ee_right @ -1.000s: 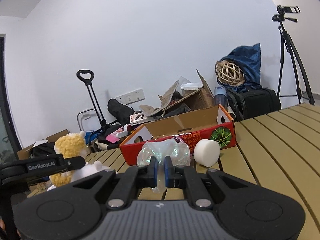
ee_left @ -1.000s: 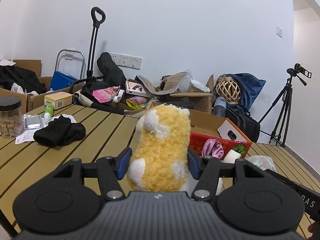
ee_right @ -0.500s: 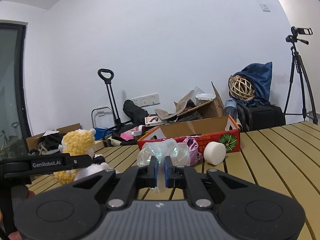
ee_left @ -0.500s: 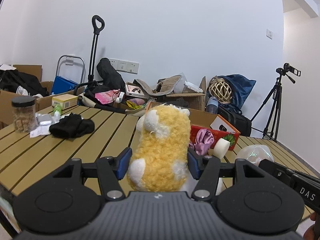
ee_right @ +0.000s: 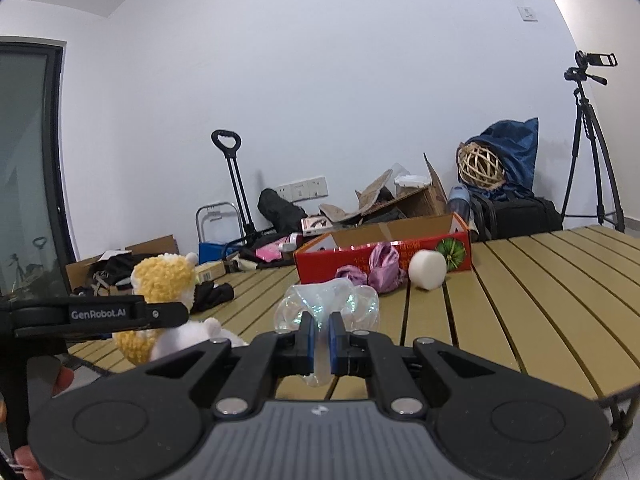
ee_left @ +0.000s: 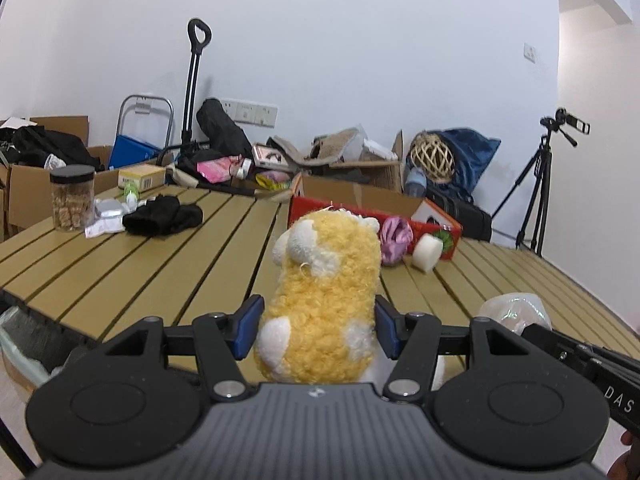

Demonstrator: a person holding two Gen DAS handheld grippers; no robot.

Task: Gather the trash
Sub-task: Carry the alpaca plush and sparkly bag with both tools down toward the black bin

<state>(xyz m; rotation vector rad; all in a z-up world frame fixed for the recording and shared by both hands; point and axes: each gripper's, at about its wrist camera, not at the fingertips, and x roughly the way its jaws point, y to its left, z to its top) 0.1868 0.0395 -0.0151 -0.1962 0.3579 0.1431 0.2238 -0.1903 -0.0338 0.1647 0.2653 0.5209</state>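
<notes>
A: What does the left hand-held gripper (ee_left: 318,330) have?
B: A yellow and white plush toy (ee_left: 326,300). It stands upright between the blue pads, which press on its sides, so the jaws are partly apart and closed on it. It is held over the near edge of the slatted tabletop (ee_left: 140,264).

A: And the right hand-held gripper (ee_right: 320,338)?
B: Its jaws are pinched nearly together on a crumpled clear plastic wrapper (ee_right: 328,306). The wrapper bulges out past the fingertips, above the near part of the tabletop.

A: Where do the two stand to each other?
B: Side by side. From the right wrist the plush toy shows at the left, and from the left wrist the wrapper shows at the lower right.

A: What lies further back?
B: A red cardboard box (ee_right: 384,252) sits on the tabletop, with a bunched purple cloth (ee_right: 382,268) and a white foam cylinder (ee_right: 427,270) lying just in front of it. Far over on the left side are a black cloth (ee_left: 162,216) and a jar with a black lid (ee_left: 72,198).
</notes>
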